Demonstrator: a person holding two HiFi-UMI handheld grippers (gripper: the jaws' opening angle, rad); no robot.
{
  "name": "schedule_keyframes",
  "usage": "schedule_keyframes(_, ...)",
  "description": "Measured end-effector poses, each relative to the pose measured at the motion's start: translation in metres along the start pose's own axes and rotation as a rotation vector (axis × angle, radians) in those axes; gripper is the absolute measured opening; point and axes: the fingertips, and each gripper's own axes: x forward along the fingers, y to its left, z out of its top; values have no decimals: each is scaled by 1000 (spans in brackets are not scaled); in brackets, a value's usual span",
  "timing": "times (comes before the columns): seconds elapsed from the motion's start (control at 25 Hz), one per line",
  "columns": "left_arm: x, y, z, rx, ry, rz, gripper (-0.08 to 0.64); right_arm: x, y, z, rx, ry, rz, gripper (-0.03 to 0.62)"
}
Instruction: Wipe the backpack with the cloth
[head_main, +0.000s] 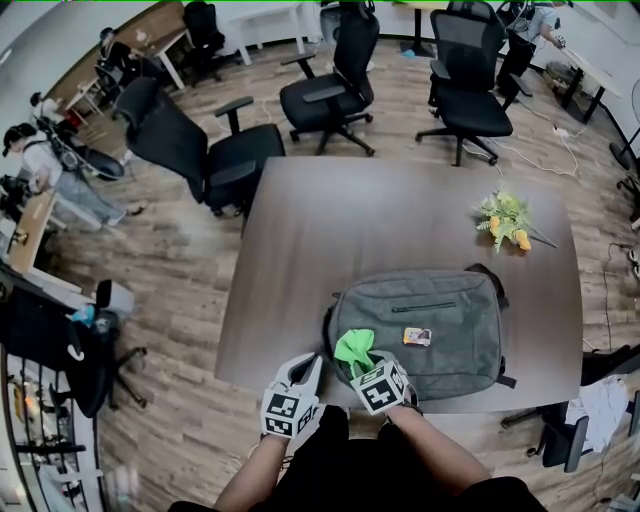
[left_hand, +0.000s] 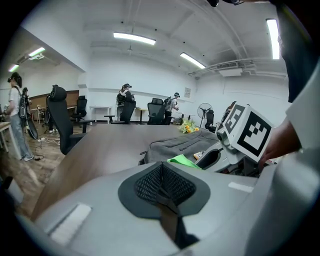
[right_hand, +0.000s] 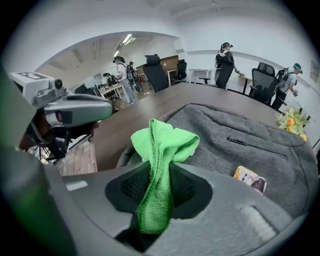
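A grey backpack (head_main: 435, 325) lies flat on the brown table (head_main: 350, 220) near its front edge, with a small colourful tag (head_main: 417, 336) on its face. My right gripper (head_main: 362, 362) is shut on a green cloth (head_main: 354, 349), which bunches up over the backpack's near left corner. In the right gripper view the green cloth (right_hand: 161, 165) is pinched between the jaws above the grey backpack (right_hand: 240, 145). My left gripper (head_main: 308, 378) hovers just left of it by the table edge, jaws closed on nothing. The left gripper view shows the backpack (left_hand: 180, 142) and cloth (left_hand: 184, 160) ahead.
A bunch of yellow flowers (head_main: 505, 221) lies at the table's far right. Black office chairs (head_main: 215, 150) stand beyond the far and left sides of the table. People stand at desks around the room's edges.
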Motion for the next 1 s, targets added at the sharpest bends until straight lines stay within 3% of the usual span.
schedule_keyframes(1.0,46,-73,25,119,0,-210,20,-62,-104,-60,61,89,-300,109)
